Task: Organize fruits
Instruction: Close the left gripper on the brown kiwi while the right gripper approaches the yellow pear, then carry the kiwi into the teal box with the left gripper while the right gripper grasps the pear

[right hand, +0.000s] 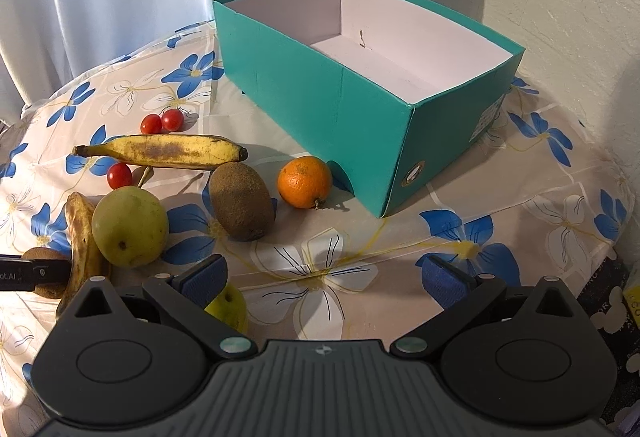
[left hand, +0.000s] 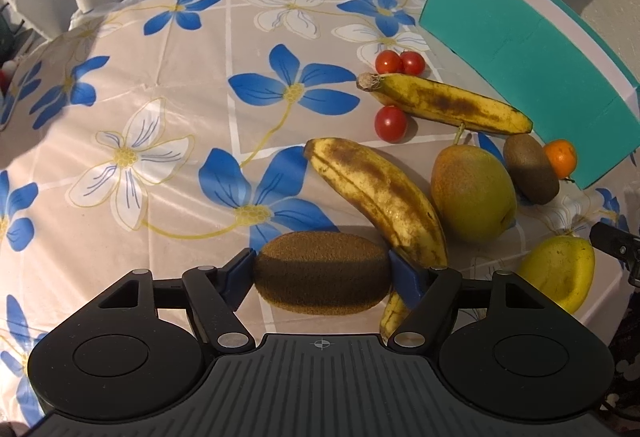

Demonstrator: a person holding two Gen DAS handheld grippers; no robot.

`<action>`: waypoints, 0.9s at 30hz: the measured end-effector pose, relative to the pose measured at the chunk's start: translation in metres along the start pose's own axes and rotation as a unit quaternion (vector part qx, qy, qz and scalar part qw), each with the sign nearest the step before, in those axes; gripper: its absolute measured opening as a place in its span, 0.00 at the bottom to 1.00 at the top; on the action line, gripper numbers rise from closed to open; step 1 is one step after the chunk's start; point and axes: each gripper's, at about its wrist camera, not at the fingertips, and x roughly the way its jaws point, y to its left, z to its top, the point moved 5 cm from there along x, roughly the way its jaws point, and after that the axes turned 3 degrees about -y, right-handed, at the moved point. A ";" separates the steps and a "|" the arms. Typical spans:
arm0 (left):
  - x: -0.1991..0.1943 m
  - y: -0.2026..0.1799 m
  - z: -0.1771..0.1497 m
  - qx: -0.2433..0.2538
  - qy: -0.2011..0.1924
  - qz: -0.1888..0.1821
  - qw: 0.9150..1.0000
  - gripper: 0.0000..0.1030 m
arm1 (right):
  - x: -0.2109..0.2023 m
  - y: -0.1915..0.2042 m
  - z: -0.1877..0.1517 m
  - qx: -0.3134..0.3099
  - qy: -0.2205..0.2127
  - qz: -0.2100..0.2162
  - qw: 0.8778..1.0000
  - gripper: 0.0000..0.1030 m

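Left wrist | left gripper (left hand: 322,273) is clamping a kiwi (left hand: 322,271) endwise between both pads (spotted banana (left hand: 380,193) touching its right finger) | right wrist | right gripper (right hand: 324,279) is hanging wide open, empty; teal box (right hand: 320,105) ahead.

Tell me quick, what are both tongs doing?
Left tongs: closed on a kiwi.
Right tongs: open, holding nothing.

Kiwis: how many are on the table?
2: one kiwi between the left gripper pads, beside a banana; the other kiwi between pear and orange.
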 end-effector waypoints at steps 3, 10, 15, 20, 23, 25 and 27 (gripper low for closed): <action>-0.010 0.001 0.002 -0.005 -0.019 0.004 1.000 0.74 | -0.004 0.002 -0.001 -0.004 -0.003 0.013 1.000 1.00; -0.045 -0.003 0.016 -0.023 -0.062 -0.015 0.998 0.74 | -0.009 0.033 -0.010 -0.055 0.008 0.106 0.993 1.00; -0.065 -0.014 0.024 -0.018 -0.087 -0.025 0.996 0.74 | 0.001 0.048 -0.021 -0.072 0.038 0.125 0.989 1.00; -0.074 -0.023 0.025 -0.014 -0.093 -0.030 0.995 0.74 | 0.007 0.057 -0.025 -0.087 0.048 0.143 0.985 0.84; -0.079 -0.030 0.025 -0.008 -0.097 -0.034 0.995 0.74 | 0.012 0.061 -0.026 -0.084 0.057 0.155 0.983 0.73; -0.081 -0.034 0.025 -0.003 -0.098 -0.035 0.995 0.74 | 0.016 0.061 -0.025 -0.080 0.054 0.157 0.983 0.70; -0.084 -0.037 0.027 -0.001 -0.099 -0.036 0.994 0.74 | 0.017 0.061 -0.024 -0.076 0.050 0.162 0.983 0.69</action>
